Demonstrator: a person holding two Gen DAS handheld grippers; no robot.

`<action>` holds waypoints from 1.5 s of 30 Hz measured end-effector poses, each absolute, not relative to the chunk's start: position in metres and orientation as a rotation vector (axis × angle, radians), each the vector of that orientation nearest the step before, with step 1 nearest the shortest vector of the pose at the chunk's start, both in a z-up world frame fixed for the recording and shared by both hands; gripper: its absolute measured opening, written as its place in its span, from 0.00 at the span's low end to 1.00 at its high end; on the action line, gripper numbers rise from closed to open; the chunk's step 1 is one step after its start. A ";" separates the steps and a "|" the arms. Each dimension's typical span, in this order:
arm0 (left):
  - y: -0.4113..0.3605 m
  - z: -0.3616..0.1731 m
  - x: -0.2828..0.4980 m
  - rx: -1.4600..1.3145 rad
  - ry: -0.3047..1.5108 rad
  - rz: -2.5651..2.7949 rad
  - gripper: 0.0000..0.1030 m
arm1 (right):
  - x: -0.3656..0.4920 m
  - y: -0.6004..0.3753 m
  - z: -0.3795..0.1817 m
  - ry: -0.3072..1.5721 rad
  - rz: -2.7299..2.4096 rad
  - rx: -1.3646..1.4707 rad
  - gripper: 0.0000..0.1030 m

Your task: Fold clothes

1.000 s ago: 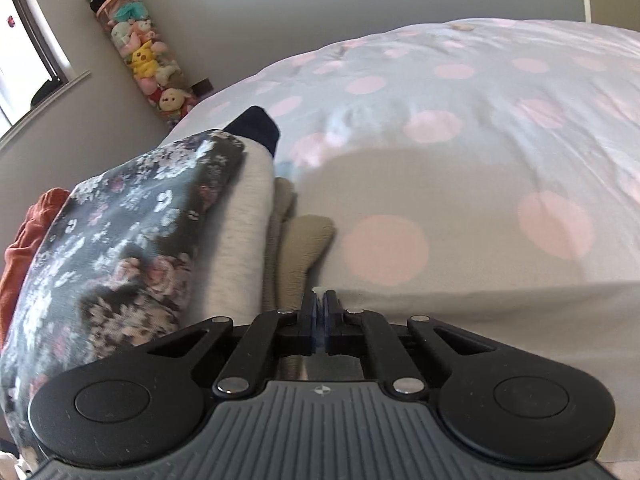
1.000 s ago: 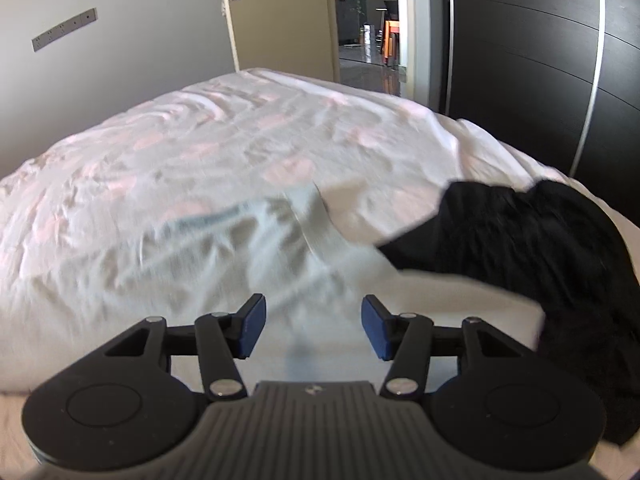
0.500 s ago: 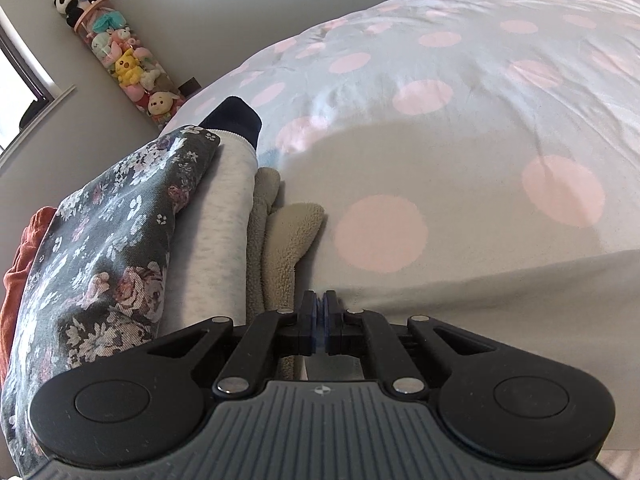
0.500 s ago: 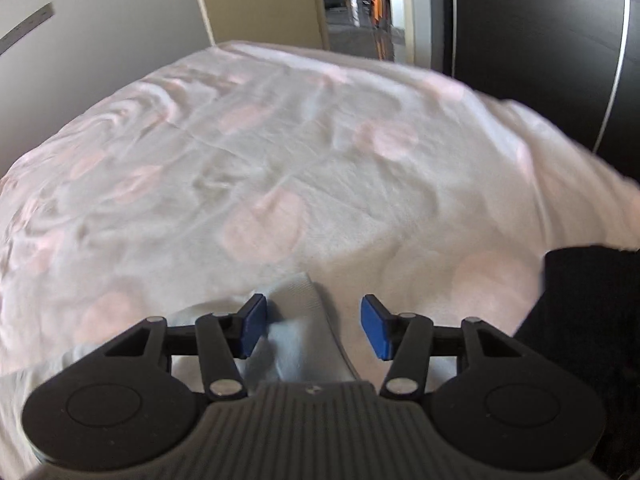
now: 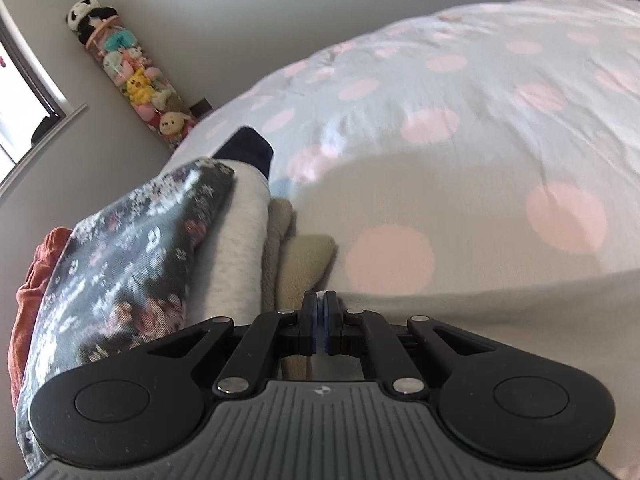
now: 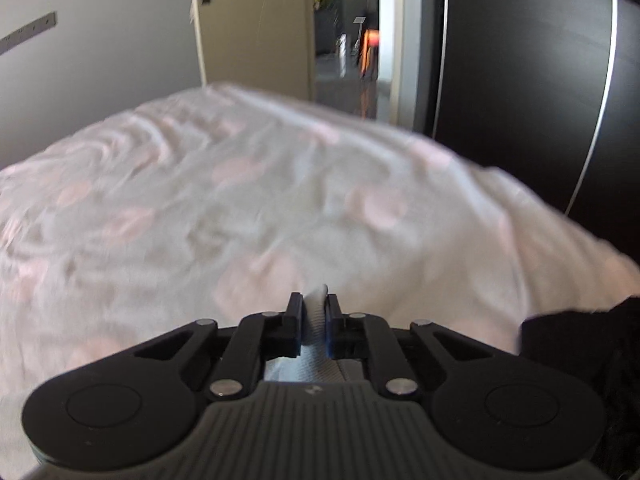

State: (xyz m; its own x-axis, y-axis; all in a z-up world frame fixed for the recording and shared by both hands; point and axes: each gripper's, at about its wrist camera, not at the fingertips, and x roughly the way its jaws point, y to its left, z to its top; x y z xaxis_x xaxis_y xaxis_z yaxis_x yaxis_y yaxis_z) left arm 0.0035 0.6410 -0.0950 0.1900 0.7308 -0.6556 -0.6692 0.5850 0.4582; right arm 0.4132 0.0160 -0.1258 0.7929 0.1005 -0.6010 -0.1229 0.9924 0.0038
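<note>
My right gripper [image 6: 314, 308] is shut on a fold of a pale blue-grey garment [image 6: 316, 320], which sticks up between the pads and hangs below them. My left gripper [image 5: 320, 300] is shut, with a thin sliver of pale cloth [image 5: 320, 294] pinched between its pads over the bed's near edge. A stack of folded clothes lies to the left of it: a dark floral piece [image 5: 132, 248], a grey one [image 5: 236, 248], a beige fleece [image 5: 300, 264] and a navy one [image 5: 248, 148].
The bed [image 5: 480, 140] has a pale cover with pink dots. A black garment [image 6: 592, 340] lies at the right edge. A rust-red cloth [image 5: 36, 280] lies left of the stack. A column of plush toys [image 5: 132, 76] stands in the corner. An open door [image 6: 256, 28] is behind the bed.
My right gripper has closed on the pale blue-grey garment and lifted it; the view has tilted up. My left gripper stays shut and has shifted slightly beside the stack.
</note>
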 end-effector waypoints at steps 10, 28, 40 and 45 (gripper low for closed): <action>0.639 -0.133 0.030 0.097 1.074 0.900 0.07 | 0.425 0.029 -0.146 0.704 0.089 -0.114 0.24; 0.460 -0.022 -0.044 0.033 0.868 0.539 0.28 | 0.252 -0.031 -0.072 0.776 0.368 -0.034 0.30; 0.316 -0.030 -0.141 0.406 1.089 0.130 0.28 | 0.121 -0.071 -0.031 0.729 0.530 -0.029 0.41; 0.290 -0.052 -0.175 0.481 1.200 0.055 0.28 | 0.091 -0.093 -0.025 0.722 0.524 0.053 0.43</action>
